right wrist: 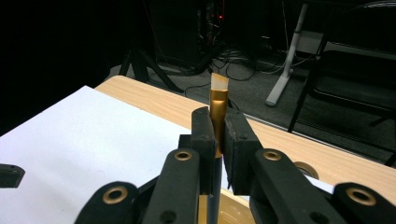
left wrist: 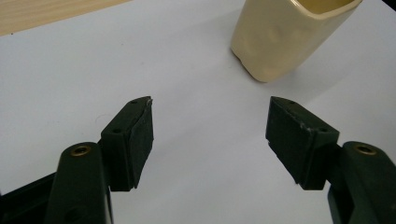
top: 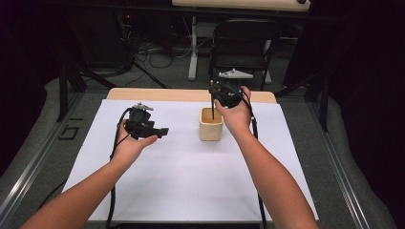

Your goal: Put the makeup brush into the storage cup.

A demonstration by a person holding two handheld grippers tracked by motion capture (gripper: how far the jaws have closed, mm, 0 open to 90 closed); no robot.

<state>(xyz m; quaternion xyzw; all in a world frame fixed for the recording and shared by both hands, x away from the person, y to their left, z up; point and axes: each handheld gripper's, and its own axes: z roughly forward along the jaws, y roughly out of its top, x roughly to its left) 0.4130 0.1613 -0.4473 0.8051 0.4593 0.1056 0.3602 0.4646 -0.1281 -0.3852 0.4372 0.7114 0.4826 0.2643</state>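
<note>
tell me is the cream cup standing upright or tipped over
Upright. The cream cup stands on its base on the white sheet, mouth up, with the thin tool held by the right gripper reaching into it.

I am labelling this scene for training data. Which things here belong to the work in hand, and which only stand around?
In the job:
- brush, gripped upright in the right claw
- cup, right under the brush
- left claw, open, waiting near the cup

Just around:
- white sheet
- chair
- floor cables
</note>
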